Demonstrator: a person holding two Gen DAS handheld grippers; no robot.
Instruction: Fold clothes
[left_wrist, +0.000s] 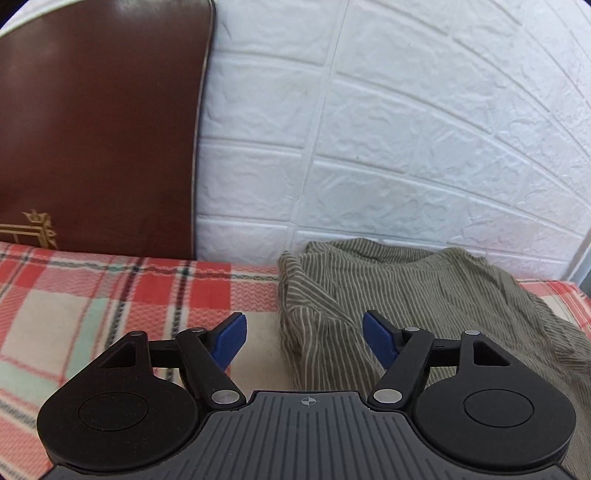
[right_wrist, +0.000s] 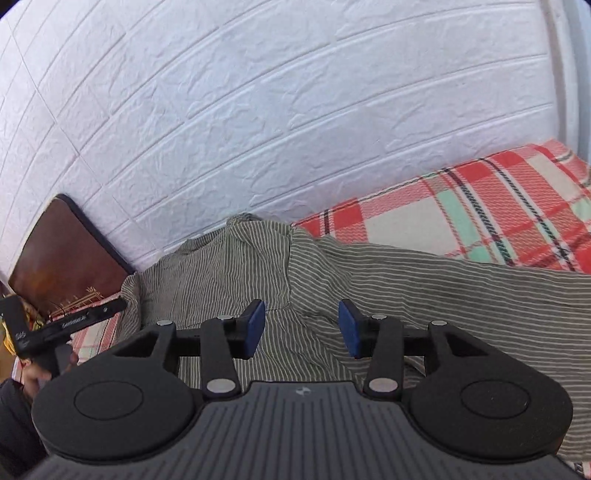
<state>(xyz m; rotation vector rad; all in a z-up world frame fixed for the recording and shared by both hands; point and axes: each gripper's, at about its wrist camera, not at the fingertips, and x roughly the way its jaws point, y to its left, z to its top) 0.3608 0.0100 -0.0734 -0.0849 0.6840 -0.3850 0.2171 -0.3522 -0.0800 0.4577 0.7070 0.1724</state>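
Note:
An olive shirt with thin white stripes (left_wrist: 424, 295) lies crumpled on a plaid blanket against the wall. In the left wrist view my left gripper (left_wrist: 304, 339) hovers over the shirt's left edge, its blue pads (left_wrist: 231, 341) wide apart with only cloth and blanket below them. From the right wrist camera the same shirt (right_wrist: 424, 295) spreads across the bed, a raised fold running up its middle. My right gripper (right_wrist: 302, 328) stands open just above that fold, and nothing is pinched between its pads (right_wrist: 255, 326).
The red, cream and mint plaid blanket (left_wrist: 110, 295) covers the bed. A brown padded headboard (left_wrist: 99, 122) stands at the left. White brick-pattern wall (right_wrist: 258, 110) runs close behind the shirt. The other gripper's black body, held in a hand (right_wrist: 55, 325), shows at the far left.

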